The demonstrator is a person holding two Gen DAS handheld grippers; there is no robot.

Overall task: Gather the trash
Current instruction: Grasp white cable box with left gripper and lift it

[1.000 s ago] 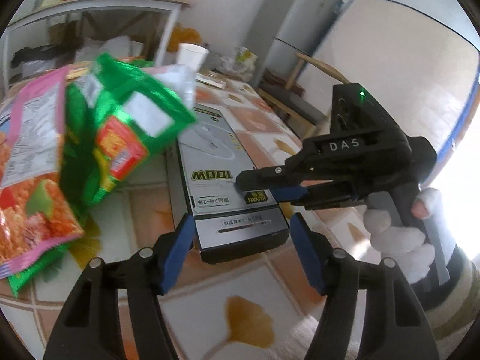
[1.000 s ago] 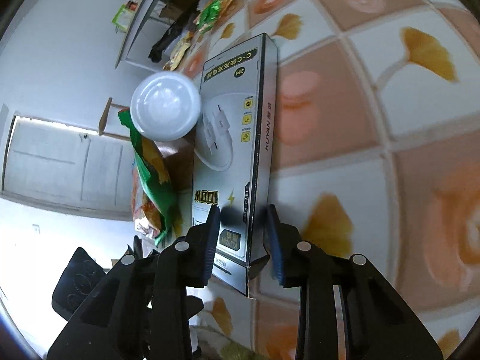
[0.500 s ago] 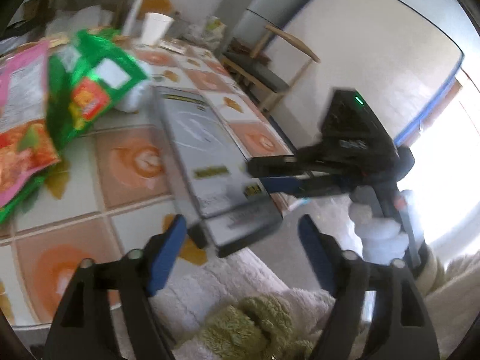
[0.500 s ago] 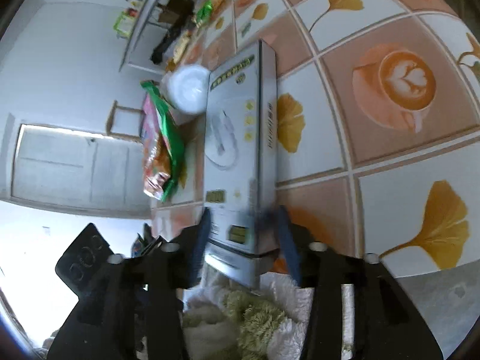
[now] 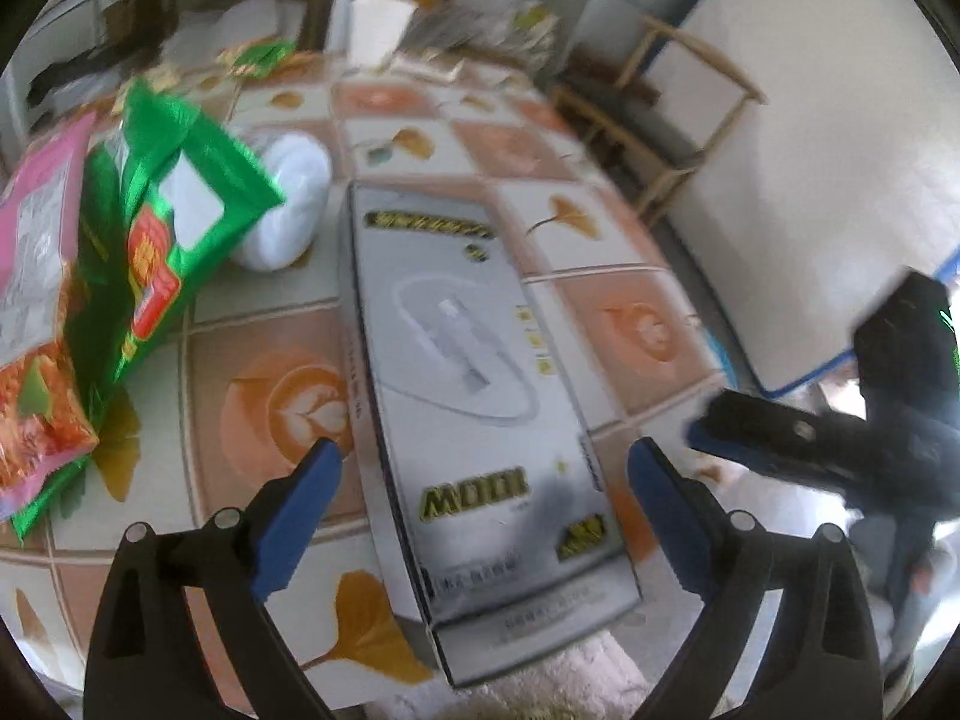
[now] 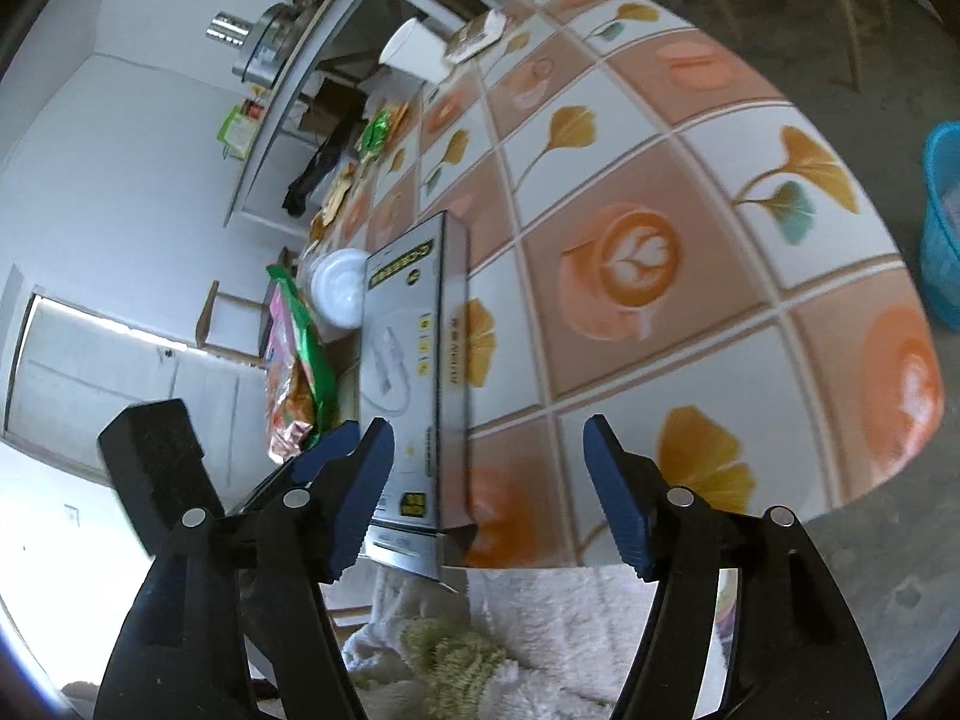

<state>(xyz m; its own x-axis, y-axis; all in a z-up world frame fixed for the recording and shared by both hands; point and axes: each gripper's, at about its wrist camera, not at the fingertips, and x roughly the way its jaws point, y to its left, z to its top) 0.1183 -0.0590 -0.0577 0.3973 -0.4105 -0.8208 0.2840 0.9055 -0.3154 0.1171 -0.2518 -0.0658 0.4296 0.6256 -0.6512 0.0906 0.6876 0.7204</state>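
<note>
The flat grey box (image 5: 480, 396) lies on the table (image 6: 690, 192) with its near end jutting over the near edge, probably so a gripper can get at it from the side. Both grippers have just been opening: the left gripper (image 5: 483, 489) is spread wide astride the box without touching it, and the right gripper (image 6: 489, 480) is also spread, off the box's near end and gripping nothing. The snack bags (image 5: 120, 276) and a white cup (image 5: 288, 204) sit near the table's left edge.
</note>
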